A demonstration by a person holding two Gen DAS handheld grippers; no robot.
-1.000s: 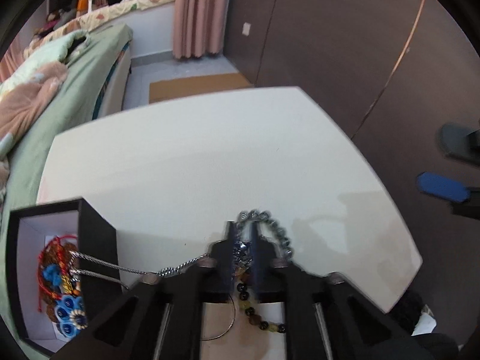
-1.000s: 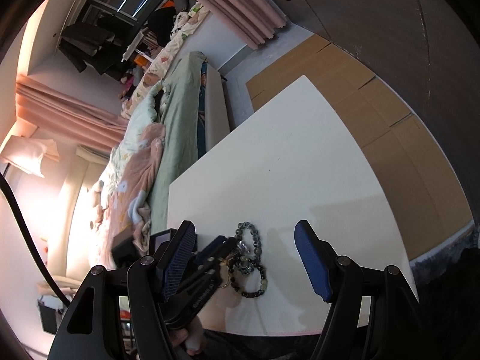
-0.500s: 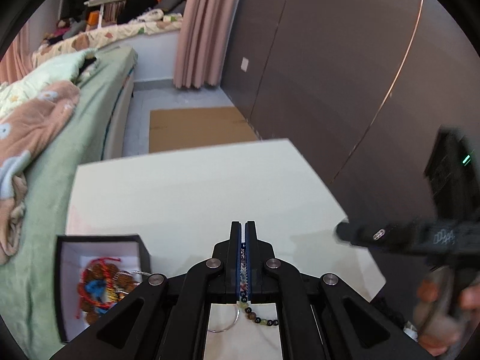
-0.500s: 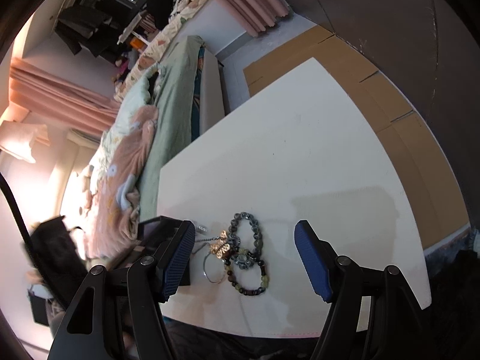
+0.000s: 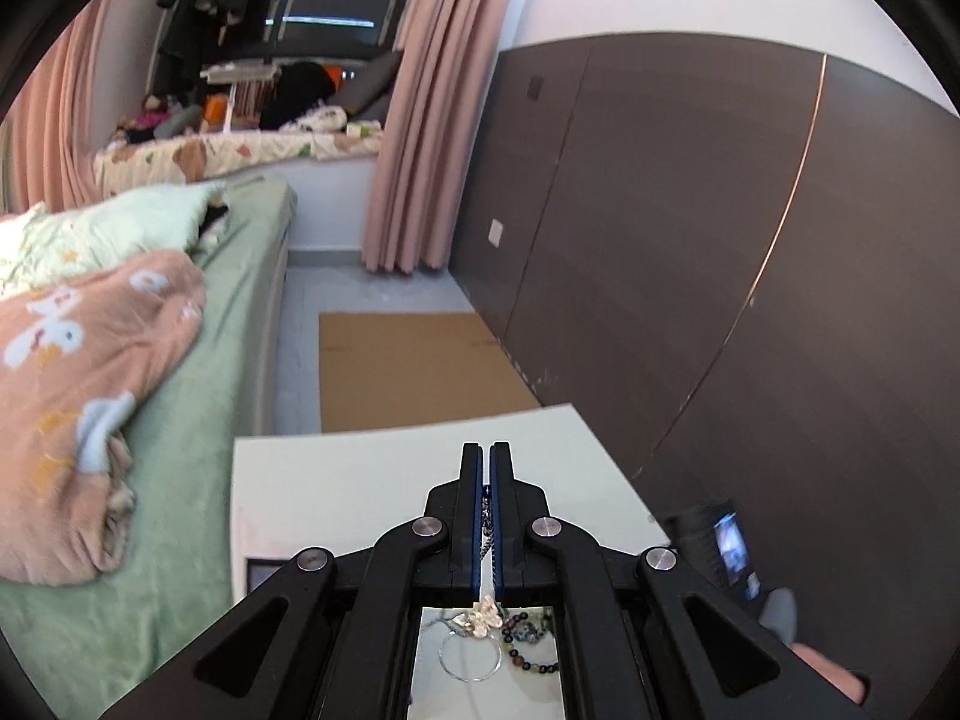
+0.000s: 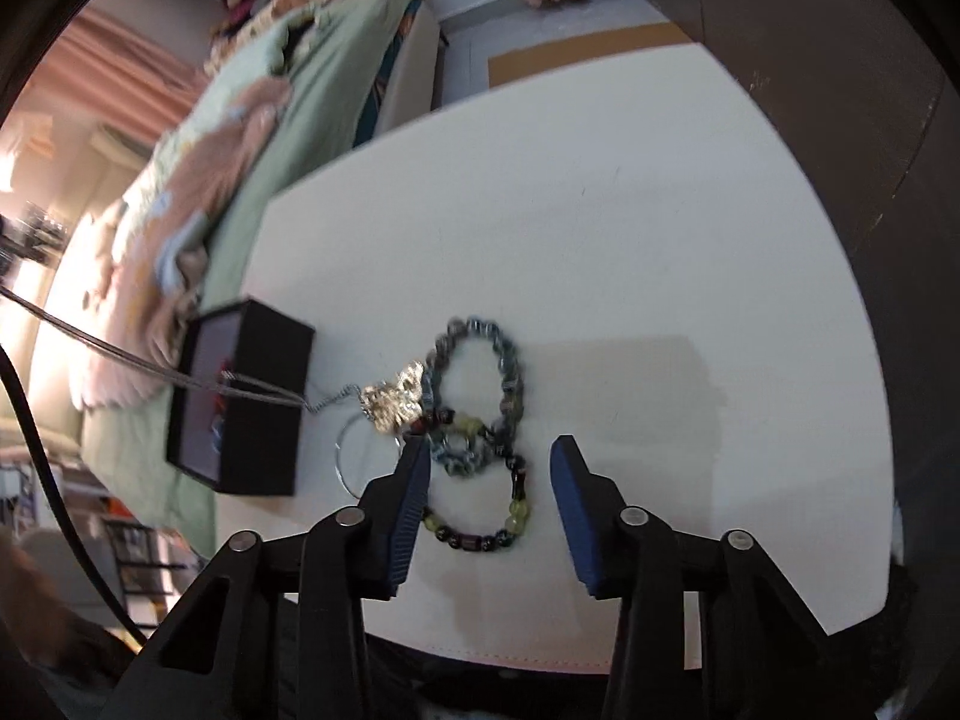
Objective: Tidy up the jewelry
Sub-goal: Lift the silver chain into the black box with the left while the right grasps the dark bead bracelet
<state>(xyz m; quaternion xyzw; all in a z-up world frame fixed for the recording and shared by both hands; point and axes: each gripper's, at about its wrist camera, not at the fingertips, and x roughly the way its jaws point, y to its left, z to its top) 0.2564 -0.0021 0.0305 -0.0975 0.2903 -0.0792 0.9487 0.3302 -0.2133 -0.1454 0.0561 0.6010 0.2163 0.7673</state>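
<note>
My left gripper (image 5: 486, 462) is shut on a silver necklace chain (image 5: 487, 531), raised high above the white table (image 5: 360, 474). Its gold pendant (image 5: 480, 615) hangs below the fingers. In the right wrist view the chain (image 6: 150, 369) runs taut up to the left from the pendant (image 6: 393, 399), across the black jewelry box (image 6: 255, 402). My right gripper (image 6: 489, 462) is open just above a grey bead bracelet (image 6: 480, 384) and a dark-and-green bead bracelet (image 6: 480, 516). A thin silver ring (image 6: 360, 462) lies beside them.
The box (image 5: 264, 576) stands at the table's left edge and holds red and blue jewelry (image 6: 219, 408). A bed with green and pink bedding (image 5: 120, 360) lies left of the table. A dark wall (image 5: 720, 300) is on the right. Cardboard (image 5: 414, 366) lies on the floor beyond.
My left gripper has risen well above the table with the chain, lifting the pendant off the pile. My right gripper has moved down and closer, over the bead bracelets.
</note>
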